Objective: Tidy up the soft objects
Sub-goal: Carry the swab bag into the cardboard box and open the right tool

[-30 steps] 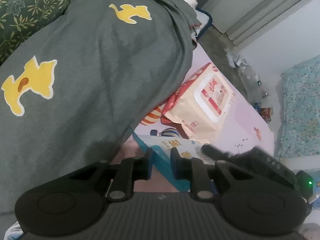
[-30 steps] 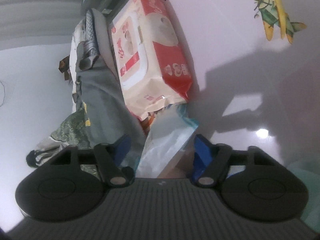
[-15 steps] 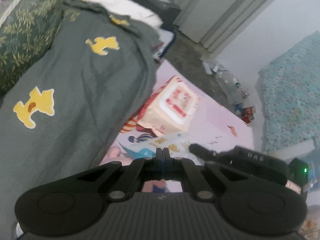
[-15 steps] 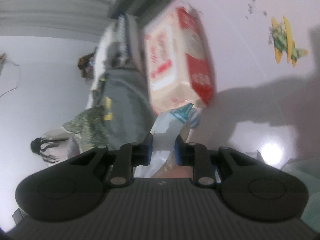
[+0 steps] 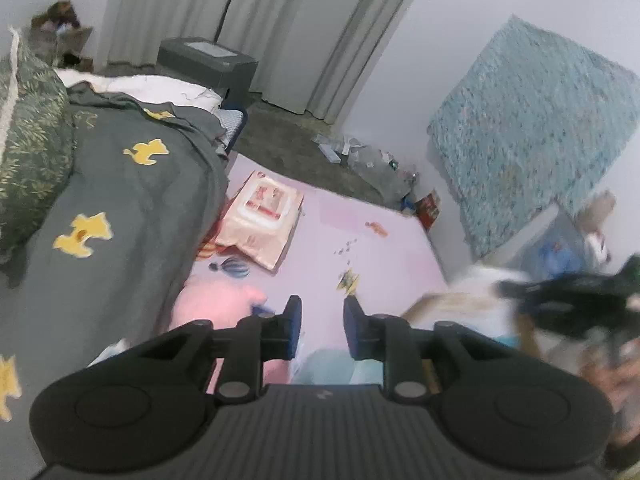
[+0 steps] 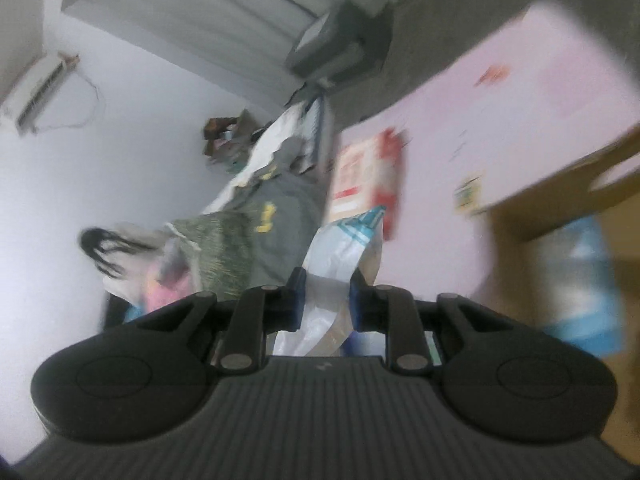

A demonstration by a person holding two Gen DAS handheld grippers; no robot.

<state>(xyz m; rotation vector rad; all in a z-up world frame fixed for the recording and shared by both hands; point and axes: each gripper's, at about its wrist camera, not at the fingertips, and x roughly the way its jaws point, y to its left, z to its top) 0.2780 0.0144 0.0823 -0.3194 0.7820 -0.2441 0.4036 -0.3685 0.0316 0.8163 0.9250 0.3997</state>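
Right claw (image 6: 327, 294) pinches our crinkly white-and-teal plastic pack (image 6: 340, 256); left claw (image 5: 318, 320), just opening, holds nothing. We judge transfer underway: next, lower it into the brown cardboard box (image 6: 560, 216) alongside.

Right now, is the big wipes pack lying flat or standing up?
Lying flat. The wipes pack rests on the pink mat beside the grey blanket, its white lid facing up.
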